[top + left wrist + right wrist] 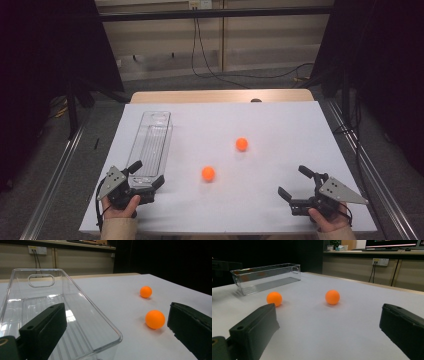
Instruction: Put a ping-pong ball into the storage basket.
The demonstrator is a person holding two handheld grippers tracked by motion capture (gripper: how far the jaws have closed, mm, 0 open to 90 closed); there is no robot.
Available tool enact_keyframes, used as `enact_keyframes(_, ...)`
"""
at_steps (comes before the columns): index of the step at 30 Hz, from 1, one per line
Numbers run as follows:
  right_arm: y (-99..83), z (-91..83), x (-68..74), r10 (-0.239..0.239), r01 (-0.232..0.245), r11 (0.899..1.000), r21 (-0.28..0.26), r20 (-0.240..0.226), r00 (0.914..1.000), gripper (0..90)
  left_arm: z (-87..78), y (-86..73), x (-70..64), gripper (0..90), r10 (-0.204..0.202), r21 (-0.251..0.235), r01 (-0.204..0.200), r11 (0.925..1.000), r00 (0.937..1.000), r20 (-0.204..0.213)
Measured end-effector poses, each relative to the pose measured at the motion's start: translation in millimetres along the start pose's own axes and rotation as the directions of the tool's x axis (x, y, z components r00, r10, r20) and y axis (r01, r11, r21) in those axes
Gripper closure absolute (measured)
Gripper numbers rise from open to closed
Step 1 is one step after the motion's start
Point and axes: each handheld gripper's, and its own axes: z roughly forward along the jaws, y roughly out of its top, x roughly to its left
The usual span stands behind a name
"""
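- The counter (pixel 280 120) is covered by a white sheet, its wooden far edge showing; beyond it lie grey floor, a pale wall with sockets and trailing cables, and dark curtains at both sides.
- A clear plastic bin (pixel 154 142) lies lengthwise along the counter's left part, its near end at the left hand-held gripper (pixel 148 173), whose jaws stand apart around that end's right corner.
- The near orange ball (pixel 208 173) and far orange ball (pixel 242 144) rest on open sheet mid-counter, apart from each other and the bin.
- The right hand-held gripper (pixel 295 181), jaws apart and empty, sits near the front right edge, with bare sheet between it and the balls.
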Motion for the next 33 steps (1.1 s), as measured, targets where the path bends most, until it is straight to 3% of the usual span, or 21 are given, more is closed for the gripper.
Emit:
enact_keyframes(18, -1.0, 0.1, -1.2, -0.003, 0.003, 1.000, 0.015, -0.013, 0.9999, 0.8, 3.4, 4.0, -5.5, 2.0, 0.015, 0.000, -0.015, 0.9999, 0.9996, 0.025)
enact_keyframes(33, -0.7, -1.0, -1.9, -0.001, 0.001, 1.000, 0.011, -0.008, 1.0000, 0.5, 11.0, 7.8, -12.9, 1.5, -0.005, -0.006, 0.005, 1.0000, 0.9989, 0.047)
